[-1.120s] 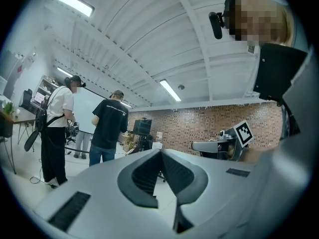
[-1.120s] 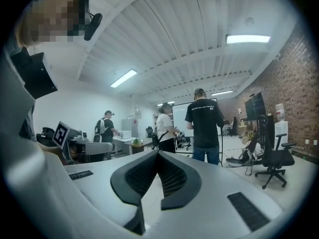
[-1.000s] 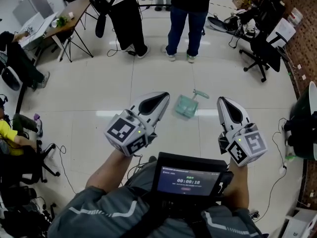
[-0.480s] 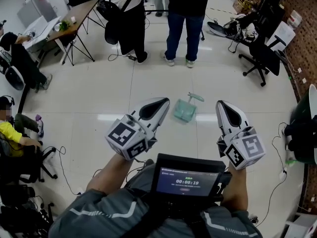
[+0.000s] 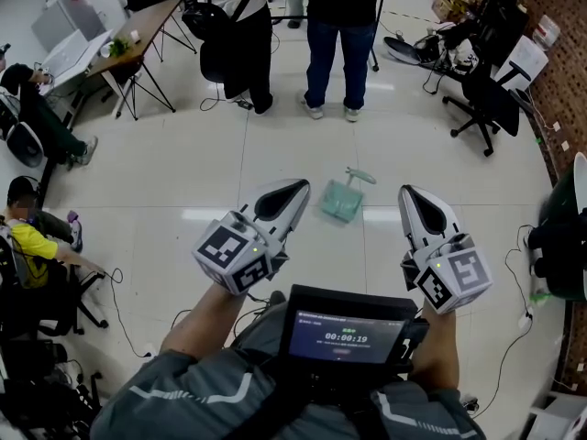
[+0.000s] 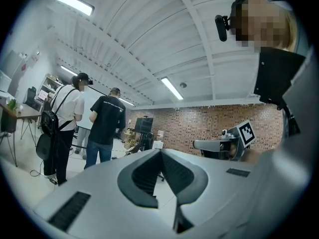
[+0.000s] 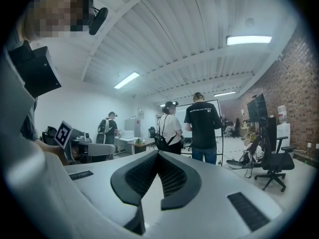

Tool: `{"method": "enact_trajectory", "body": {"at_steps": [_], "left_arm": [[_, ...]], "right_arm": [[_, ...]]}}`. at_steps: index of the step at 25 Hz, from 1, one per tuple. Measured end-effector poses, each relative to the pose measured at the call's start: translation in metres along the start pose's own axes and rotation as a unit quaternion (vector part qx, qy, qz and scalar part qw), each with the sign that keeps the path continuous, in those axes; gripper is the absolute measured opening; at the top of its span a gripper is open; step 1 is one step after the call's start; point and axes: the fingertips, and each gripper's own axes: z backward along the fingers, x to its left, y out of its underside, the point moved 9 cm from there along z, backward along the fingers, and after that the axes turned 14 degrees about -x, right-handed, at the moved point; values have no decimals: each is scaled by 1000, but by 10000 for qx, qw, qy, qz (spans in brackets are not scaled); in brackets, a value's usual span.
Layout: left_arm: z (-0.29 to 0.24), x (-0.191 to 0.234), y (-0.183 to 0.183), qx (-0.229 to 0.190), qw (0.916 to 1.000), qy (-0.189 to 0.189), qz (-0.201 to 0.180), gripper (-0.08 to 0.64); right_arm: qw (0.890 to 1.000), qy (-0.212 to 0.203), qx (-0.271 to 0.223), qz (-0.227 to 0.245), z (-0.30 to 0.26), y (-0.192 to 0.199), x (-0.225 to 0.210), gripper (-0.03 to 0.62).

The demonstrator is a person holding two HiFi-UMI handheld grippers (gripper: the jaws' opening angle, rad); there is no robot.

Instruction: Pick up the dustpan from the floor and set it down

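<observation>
A pale green dustpan (image 5: 341,201) lies on the white floor ahead of me, its handle (image 5: 361,176) pointing up and right in the head view. My left gripper (image 5: 297,187) hangs level to the left of it, jaws shut and empty. The right gripper (image 5: 409,193) is held level to the right of the pan, also shut with nothing in it. Neither touches the pan. The left gripper view shows its jaws (image 6: 160,152) meeting at the tip, and the right gripper view shows its own (image 7: 158,153) likewise. The dustpan is hidden in both gripper views.
Two people (image 5: 341,35) stand beyond the dustpan. An office chair (image 5: 484,99) and floor cables are at the right, a table (image 5: 138,30) at the far left. Seated people (image 5: 32,241) line the left edge. A small screen (image 5: 347,324) sits at my chest.
Both grippers stay shut and keep their pose in front of me. The standing people and the floor beyond have shifted slightly nearer in the head view.
</observation>
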Motion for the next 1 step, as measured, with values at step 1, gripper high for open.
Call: {"method": "enact_trajectory", "body": {"at_steps": [1], "left_arm": [[0,0,0,-3,10000,-8,-4,34]], "right_arm": [[10000,-14,1,8,0,0,0,20]]}}
